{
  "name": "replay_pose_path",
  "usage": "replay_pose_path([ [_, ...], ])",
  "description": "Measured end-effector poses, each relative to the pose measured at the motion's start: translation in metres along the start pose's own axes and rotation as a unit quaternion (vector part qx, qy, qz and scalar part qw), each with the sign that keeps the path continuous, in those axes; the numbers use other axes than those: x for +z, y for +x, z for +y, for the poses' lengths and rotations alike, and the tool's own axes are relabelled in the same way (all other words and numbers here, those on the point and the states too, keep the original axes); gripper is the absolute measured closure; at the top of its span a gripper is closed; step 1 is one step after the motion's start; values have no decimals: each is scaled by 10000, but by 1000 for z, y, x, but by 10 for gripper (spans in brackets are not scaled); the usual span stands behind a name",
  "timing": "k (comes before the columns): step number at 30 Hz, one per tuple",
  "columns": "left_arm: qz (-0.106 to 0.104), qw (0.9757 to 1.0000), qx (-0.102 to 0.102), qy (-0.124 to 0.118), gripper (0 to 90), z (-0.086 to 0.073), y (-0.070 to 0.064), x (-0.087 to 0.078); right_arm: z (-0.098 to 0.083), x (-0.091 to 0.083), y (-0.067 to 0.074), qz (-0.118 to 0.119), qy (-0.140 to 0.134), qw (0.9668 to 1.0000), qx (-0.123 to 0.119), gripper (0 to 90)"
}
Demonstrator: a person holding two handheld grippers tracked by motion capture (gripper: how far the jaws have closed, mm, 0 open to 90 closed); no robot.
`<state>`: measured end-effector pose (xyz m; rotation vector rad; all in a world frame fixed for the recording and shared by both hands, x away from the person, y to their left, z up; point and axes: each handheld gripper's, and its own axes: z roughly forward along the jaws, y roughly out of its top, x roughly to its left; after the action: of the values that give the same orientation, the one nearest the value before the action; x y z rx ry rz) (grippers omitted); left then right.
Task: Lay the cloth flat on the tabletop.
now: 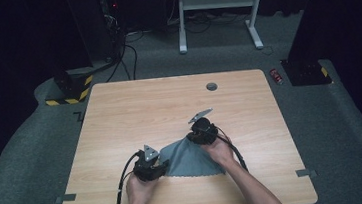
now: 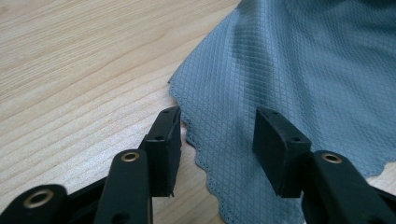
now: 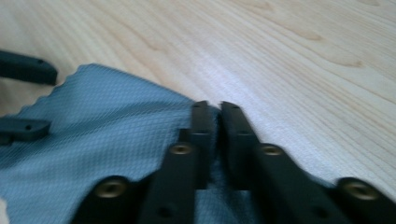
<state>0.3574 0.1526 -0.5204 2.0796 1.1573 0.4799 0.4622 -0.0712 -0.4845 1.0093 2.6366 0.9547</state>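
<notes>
Cloth [image 1: 190, 157] corner pinched in right tongs [image 3: 215, 122]

In the high view the right gripper [image 1: 198, 136] and the hand behind it cover the far corner of the grey cloth [image 1: 189, 157], so the grip there cannot be made out; the left gripper [image 1: 161, 165] hides the cloth's near-left edge. Both forearms are cut off by the bottom edge. In the left gripper view the cloth [image 2: 299, 70] runs off the top and right edges. The right gripper view is blurred, and the cloth corner [image 3: 212, 112] disappears between the closed jaws. A small red object [image 1: 277, 76] on the floor is too small to identify.
</notes>
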Motion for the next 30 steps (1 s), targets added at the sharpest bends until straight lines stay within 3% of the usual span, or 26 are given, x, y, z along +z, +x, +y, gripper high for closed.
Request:
replay_pose_path([
  [2,-19,10000,4,16,492,0,0,0,0,-3,1,8,-83,9999,-144,886],
  [6,-97,9998,-173,-21,473,1,3,-3,-14,-29,26,-39,-475,9965,-693,888],
  [7,-97,9998,-173,-21,474,1,3,-3,-14,-29,26,-39,-475,9965,-693,888],
  [8,-109,9997,-185,-82,473,1,4,-5,-27,-36,41,-34,-538,9936,-988,888],
  [10,-181,9993,-288,-177,473,4,5,-8,-35,-37,48,-34,-526,9925,-1102,887],
  [11,-210,9989,-310,-297,472,8,6,-13,-50,-39,59,14,-503,9909,-1251,886],
  [12,-210,9989,-310,-297,472,8,6,-13,-50,-39,59,14,-503,9909,-1251,886],
  [13,-232,9983,-342,-410,472,13,7,-17,-62,-38,67,25,-453,9897,-1356,886],
  [18,-297,9972,-377,-574,473,27,9,-21,-85,-30,77,49,-231,9878,-1539,872],
  [23,-365,9984,-232,-365,475,35,4,-10,-89,-32,77,158,-294,9886,-1469,772],
  [24,-406,9988,-195,-174,476,37,1,-1,-87,-40,77,104,-445,9883,-1453,745],
  [26,-428,9989,-172,-94,481,38,-1,4,-86,-45,76,32,-549,9883,-1422,731],
  [27,-471,9987,-183,1,484,38,-5,10,-81,-56,70,-167,-783,9892,-1227,704],
  [30,-495,9986,-87,173,503,38,-9,18,-72,-68,53,-494,-1062,9896,-830,666],
])
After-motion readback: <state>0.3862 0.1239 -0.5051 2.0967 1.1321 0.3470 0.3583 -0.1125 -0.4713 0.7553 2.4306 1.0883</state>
